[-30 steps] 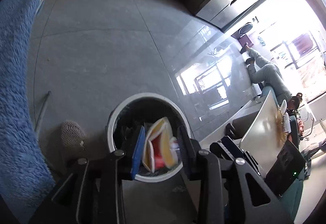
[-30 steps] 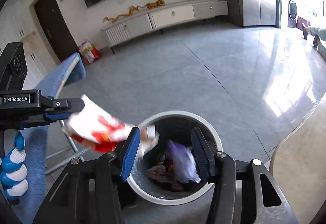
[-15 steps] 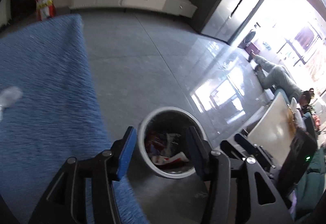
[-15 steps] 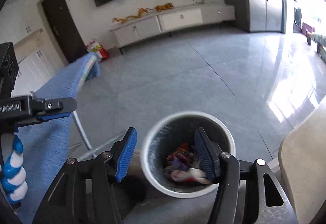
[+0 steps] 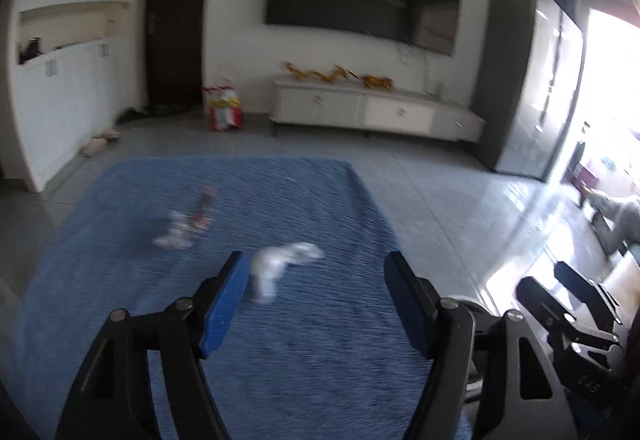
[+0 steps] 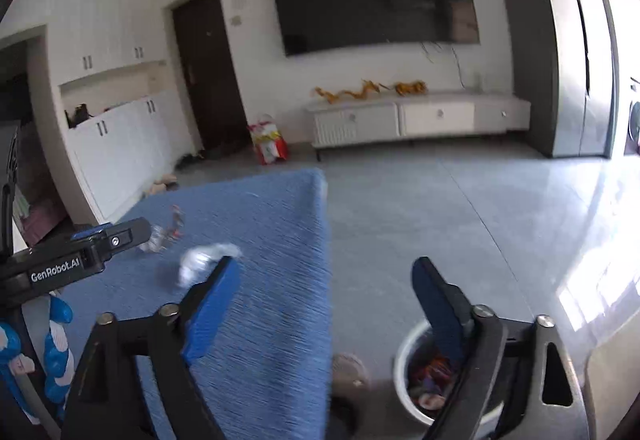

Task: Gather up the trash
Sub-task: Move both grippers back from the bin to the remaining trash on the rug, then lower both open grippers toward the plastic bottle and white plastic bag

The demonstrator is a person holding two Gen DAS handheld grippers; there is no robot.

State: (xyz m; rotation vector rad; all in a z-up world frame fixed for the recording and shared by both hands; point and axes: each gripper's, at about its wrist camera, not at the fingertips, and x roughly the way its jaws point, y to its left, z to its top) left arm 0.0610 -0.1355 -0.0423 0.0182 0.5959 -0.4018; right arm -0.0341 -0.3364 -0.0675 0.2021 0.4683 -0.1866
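Both grippers you are holding are empty, and their jaws have just been opening. Your left gripper is standing partly open over the blue cloth, with nothing between its blue pads. A crumpled white wrapper is lying on the cloth just beyond its tips, untouched. More scraps are lying farther back. Your right gripper is gaping wider, straddling the cloth's edge. Below its right finger, the white bin is sitting on the grey floor with trash inside.
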